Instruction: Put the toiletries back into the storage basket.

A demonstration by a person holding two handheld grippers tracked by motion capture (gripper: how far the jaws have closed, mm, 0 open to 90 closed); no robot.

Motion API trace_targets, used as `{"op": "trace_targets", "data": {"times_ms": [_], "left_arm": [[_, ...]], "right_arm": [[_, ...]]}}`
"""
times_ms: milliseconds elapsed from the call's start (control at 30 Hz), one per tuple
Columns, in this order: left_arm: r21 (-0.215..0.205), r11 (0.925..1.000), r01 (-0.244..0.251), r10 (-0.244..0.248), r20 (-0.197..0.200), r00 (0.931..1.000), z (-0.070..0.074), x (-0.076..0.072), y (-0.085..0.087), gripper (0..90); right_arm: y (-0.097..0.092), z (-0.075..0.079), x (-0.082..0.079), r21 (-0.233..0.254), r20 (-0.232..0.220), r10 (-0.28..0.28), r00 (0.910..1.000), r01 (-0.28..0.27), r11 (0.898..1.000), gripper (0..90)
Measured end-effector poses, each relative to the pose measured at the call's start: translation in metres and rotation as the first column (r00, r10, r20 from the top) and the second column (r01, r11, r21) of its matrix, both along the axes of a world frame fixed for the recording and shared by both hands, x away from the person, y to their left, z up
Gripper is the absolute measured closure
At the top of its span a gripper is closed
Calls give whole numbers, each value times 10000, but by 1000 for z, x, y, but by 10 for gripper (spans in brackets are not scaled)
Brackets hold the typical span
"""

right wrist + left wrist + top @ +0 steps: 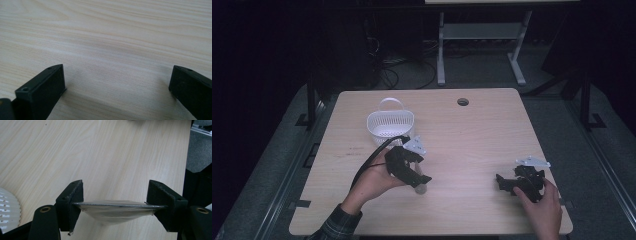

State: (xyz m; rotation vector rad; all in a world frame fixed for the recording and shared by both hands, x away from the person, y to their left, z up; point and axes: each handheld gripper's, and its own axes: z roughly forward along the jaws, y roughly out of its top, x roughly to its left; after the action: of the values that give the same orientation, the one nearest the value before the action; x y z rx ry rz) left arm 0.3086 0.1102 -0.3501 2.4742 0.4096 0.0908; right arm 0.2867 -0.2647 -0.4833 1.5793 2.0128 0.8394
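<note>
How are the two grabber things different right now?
The left gripper pinches a thin, shiny, round-edged thing between its jaws; the right gripper has nothing between its jaws. The left one sits near the white basket; the right one is far from it. Both have black jaws and hover over the wooden table.

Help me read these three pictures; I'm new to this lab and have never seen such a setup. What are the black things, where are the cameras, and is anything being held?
A person sits at a wooden table with a hand-held two-jaw gripper in each hand. The high view looks down from above: left gripper, right gripper, and a white basket standing on the table. The other two pictures come from cameras riding on each gripper, looking along its black jaws. The left gripper's jaws clamp a thin, clear, shallow dish-like piece by its edges. The right gripper's jaws stand wide open over bare wood, holding nothing.
</note>
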Motion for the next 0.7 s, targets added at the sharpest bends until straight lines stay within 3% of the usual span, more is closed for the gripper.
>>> {"op": "trace_targets", "data": {"times_ms": [167,700], "left_arm": [[-296,9995,-140,140,-6,9999,4,0,3,294],[-294,9986,-439,443,112,9990,12,5,19,294]], "right_arm": [[0,0,0,0,-1,0,10000,0,10000,0],[0,0,0,1,-4,-1,10000,1,10000,0]]}}
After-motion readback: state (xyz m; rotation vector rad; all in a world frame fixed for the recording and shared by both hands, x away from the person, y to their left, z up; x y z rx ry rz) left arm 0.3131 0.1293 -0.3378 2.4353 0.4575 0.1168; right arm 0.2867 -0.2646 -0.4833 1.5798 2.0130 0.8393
